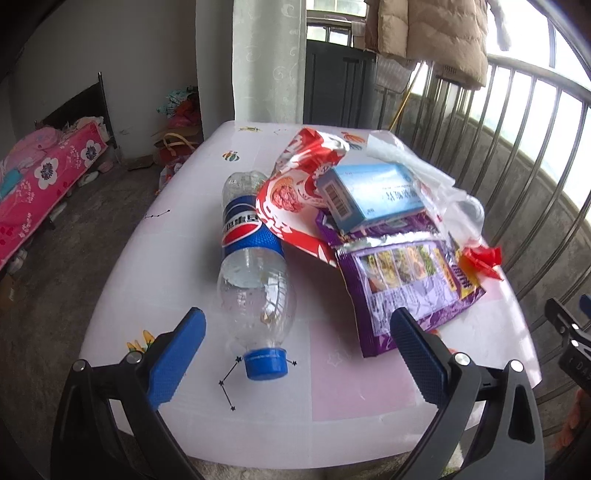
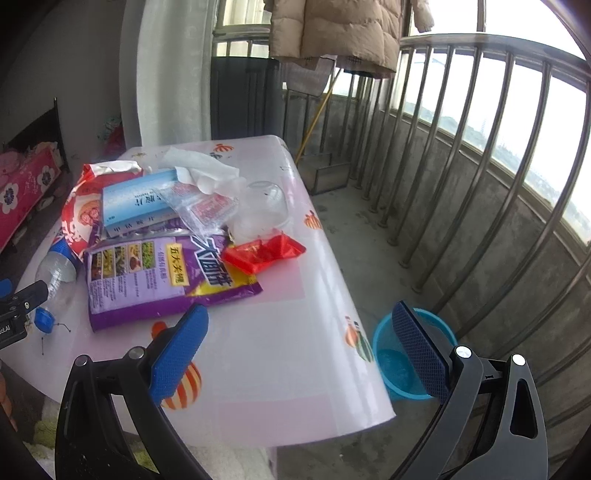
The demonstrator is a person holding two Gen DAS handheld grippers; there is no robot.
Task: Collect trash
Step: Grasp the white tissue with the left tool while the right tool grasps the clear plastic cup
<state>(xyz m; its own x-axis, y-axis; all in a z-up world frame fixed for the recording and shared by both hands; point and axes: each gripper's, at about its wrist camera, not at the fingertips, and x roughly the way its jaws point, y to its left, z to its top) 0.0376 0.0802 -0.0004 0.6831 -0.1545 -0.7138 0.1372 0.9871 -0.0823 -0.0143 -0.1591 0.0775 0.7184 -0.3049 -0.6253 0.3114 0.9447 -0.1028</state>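
A pile of trash lies on a white table (image 1: pixel 280 406). An empty Pepsi bottle (image 1: pixel 253 266) with a blue cap (image 1: pixel 265 363) lies on its side, cap toward me. Beside it are a red-white snack bag (image 1: pixel 295 192), a light blue box (image 1: pixel 373 195), a purple packet (image 1: pixel 406 288) and a red wrapper (image 1: pixel 480 258). My left gripper (image 1: pixel 299 354) is open, its jaws either side of the bottle cap, not touching. My right gripper (image 2: pixel 299 354) is open and empty above the table's near right edge (image 2: pixel 332 387). The purple packet (image 2: pixel 159 280), red wrapper (image 2: pixel 262 251), box (image 2: pixel 136 203) and white tissue (image 2: pixel 203 170) lie ahead of it.
A blue basin (image 2: pixel 399 365) stands on the concrete floor right of the table. A metal railing (image 2: pixel 480 166) runs along the right. A bed with a pink floral cover (image 1: pixel 40 184) is at the left. A coat (image 2: pixel 332 33) hangs at the back.
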